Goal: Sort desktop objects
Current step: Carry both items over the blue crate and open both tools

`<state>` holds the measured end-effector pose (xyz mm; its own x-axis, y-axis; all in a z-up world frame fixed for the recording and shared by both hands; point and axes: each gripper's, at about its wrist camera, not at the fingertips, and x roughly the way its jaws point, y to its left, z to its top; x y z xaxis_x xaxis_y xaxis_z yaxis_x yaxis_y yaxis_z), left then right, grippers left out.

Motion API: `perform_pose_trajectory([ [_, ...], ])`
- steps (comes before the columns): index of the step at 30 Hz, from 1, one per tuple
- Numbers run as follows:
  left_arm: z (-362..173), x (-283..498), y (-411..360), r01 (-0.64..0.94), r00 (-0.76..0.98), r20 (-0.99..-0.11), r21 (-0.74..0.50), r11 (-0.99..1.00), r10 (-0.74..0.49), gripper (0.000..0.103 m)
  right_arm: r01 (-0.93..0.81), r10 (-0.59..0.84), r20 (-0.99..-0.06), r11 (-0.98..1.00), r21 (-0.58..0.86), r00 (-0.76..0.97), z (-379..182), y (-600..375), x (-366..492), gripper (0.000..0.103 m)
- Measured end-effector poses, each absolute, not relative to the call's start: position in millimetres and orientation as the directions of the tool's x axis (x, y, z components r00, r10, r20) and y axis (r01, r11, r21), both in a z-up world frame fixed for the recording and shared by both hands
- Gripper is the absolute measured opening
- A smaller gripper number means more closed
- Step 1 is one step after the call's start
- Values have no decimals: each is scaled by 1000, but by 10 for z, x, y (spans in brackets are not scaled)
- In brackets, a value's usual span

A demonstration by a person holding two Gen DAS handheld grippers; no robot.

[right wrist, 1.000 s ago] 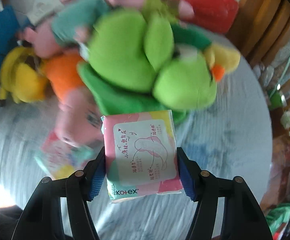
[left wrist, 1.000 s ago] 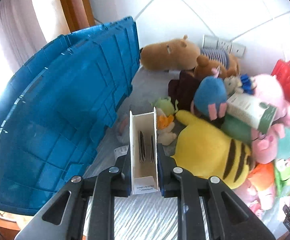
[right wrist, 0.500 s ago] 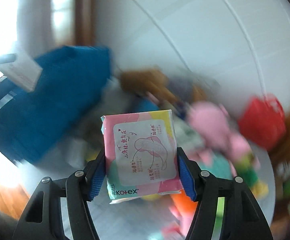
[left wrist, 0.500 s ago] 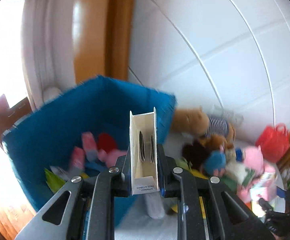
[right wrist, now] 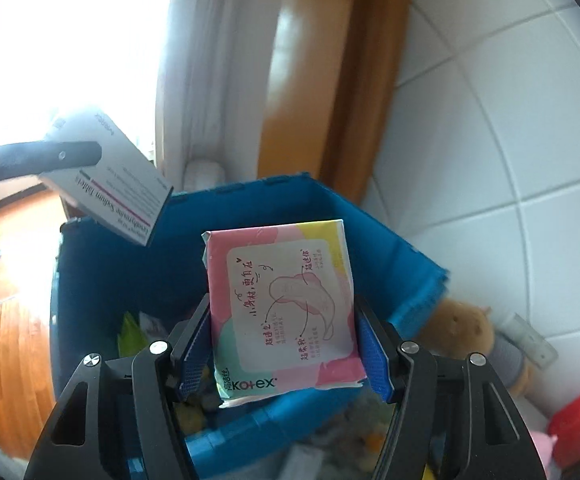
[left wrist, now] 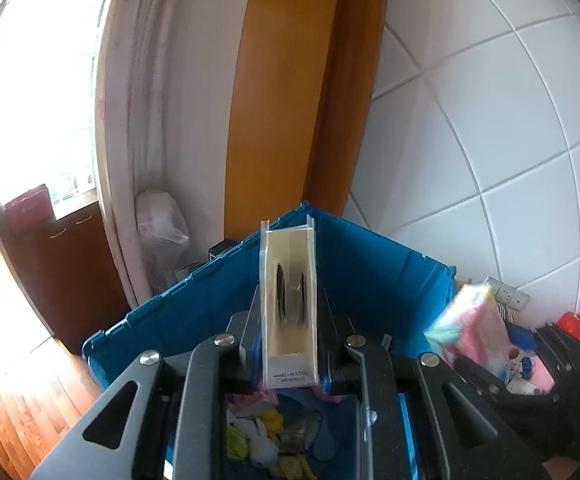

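Note:
My left gripper (left wrist: 289, 320) is shut on a narrow white medicine box (left wrist: 289, 304) and holds it above the open blue crate (left wrist: 370, 264). The box (right wrist: 109, 188) and one left finger (right wrist: 37, 158) also show at the upper left of the right wrist view. My right gripper (right wrist: 283, 320) is shut on a pink Kotex pad pack (right wrist: 281, 308), held over the crate's (right wrist: 330, 208) near rim. The pack (left wrist: 470, 328) shows blurred at the right of the left wrist view. Small toys and packets lie on the crate floor (left wrist: 261, 436).
A tiled white wall (left wrist: 490, 140) and a wooden door frame (left wrist: 290, 80) stand behind the crate. A brown plush (right wrist: 458, 328), a red toy bag (right wrist: 578, 420) and other plush toys lie to the right. A wooden floor (left wrist: 17, 380) lies to the left.
Both grippers have swung left from the plush pile and risen over the blue crate, each still holding its item. The crate's inside has come into view.

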<state>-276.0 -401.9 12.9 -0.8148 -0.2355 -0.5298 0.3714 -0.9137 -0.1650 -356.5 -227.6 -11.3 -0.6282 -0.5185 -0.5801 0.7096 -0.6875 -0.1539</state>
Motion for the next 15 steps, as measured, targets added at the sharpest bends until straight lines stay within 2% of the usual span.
perform_pose_trajectory([
  [1, 113, -2781, -4064, 369, -811, -537, -163, -915, -231, 31, 706, -510, -580, -689, -167, -635, -126, -2371, -3596, 66],
  [2, 97, -2803, -4108, 367, -807, -544, -162, -916, -227, 56, 701, -501, -579, -690, -181, -643, -140, -2462, -3625, 71],
  [3, 73, -2811, -4118, 361, -810, -542, -163, -918, -222, 73, 697, -497, -576, -692, -189, -649, -158, -2506, -3630, 87],
  [4, 48, -2818, -4128, 355, -813, -540, -164, -920, -217, 98, 694, -493, -573, -693, -196, -654, -176, -2546, -3633, 97],
  [5, 20, -2831, -4132, 350, -819, -533, -171, -921, -212, 103, 690, -489, -570, -695, -203, -660, -194, -2585, -3635, 102],
  [15, -27, -2920, -3884, 283, -827, -542, -167, -944, -152, 103, 635, -432, -605, -756, -161, -668, -310, -2228, -3596, 102],
])
